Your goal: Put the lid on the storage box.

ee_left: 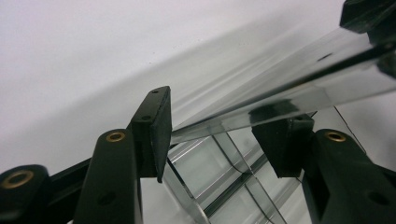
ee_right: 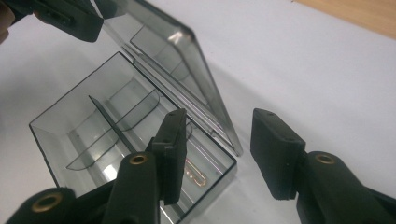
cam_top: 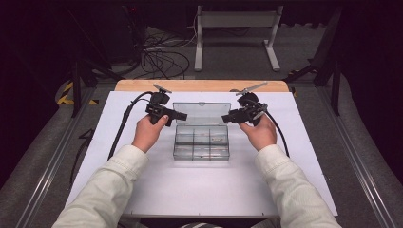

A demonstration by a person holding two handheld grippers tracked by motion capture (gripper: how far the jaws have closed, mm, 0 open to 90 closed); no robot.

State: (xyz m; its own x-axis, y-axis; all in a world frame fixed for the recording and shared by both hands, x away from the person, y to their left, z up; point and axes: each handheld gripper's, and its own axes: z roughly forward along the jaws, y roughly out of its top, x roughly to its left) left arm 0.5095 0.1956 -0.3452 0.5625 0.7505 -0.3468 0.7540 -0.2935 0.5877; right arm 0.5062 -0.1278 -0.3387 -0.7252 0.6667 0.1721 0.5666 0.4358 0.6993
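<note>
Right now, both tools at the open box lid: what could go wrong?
1. The left tool straddles the lid edge without a clear pinch; the lid could slip and drop shut.
2. The right tool hangs open beside the clear box; uneven pushing may skid the light box.
3. A paperclip inside could jolt out.

My jaws are black with brass-coloured screws. The box (cam_top: 201, 142) is clear, smoky grey plastic. The clip (ee_right: 196, 174) inside is copper-coloured. The mat (cam_top: 190, 185) is white, the table edge (cam_top: 199, 85) light wood, my sleeves (cam_top: 104, 190) cream.
</note>
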